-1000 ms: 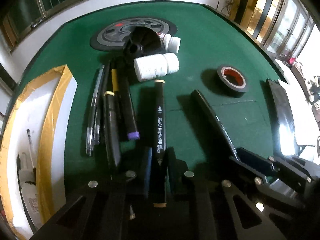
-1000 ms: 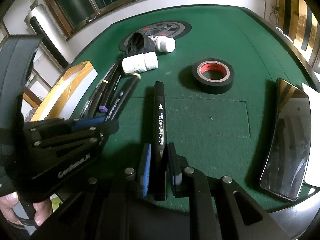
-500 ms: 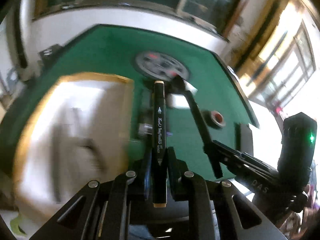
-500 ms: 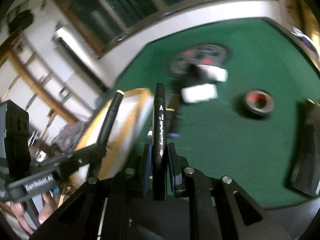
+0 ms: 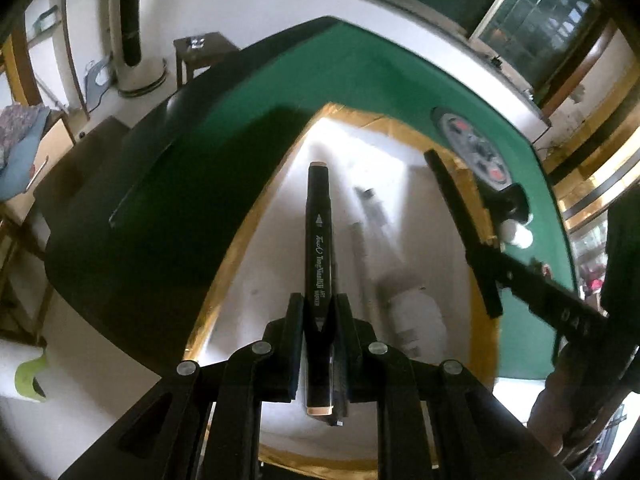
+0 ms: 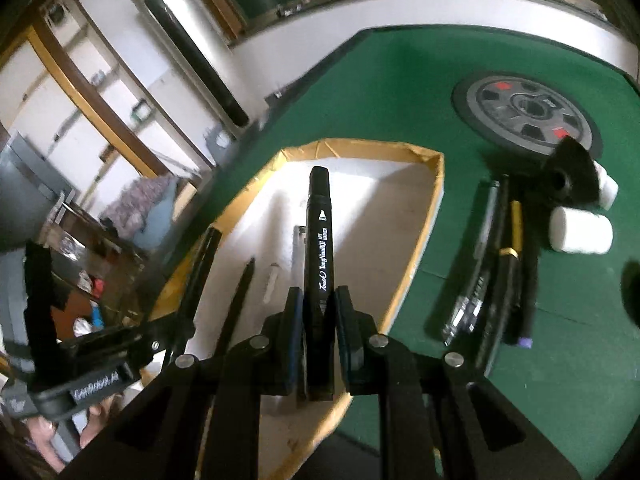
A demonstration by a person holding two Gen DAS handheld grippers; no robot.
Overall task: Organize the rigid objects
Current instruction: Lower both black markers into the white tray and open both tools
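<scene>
Markers: 1 clamped per gripper, left (image 5: 318, 312), right (image 6: 318, 312), above box (image 6: 434, 196).

Pens (image 6: 496, 264) on table (image 6: 400, 80), right of tray (image 6: 434, 200)

Two black art markers, each clamped upright-forward between gripper pads, both over the open tray.

Marker with tan end caps (image 5: 319, 248): white script lettering along the barrel, arrow mark near the far cap; near end pokes out behind the pads.

All-black marker (image 6: 319, 248): same lettering, black far cap.

Tray (image 6: 434, 208): shallow, white inside, gold-taped rim, on green felt. Inside lie a few slim pens and a white bottle (image 5: 418, 316), blurred.

Cluster of pens and markers (image 6: 500, 268) lies on the felt just right of the tray, roughly parallel; one has a purple tip. Two white bottles (image 6: 580, 230) lie on their sides beyond them.
</scene>
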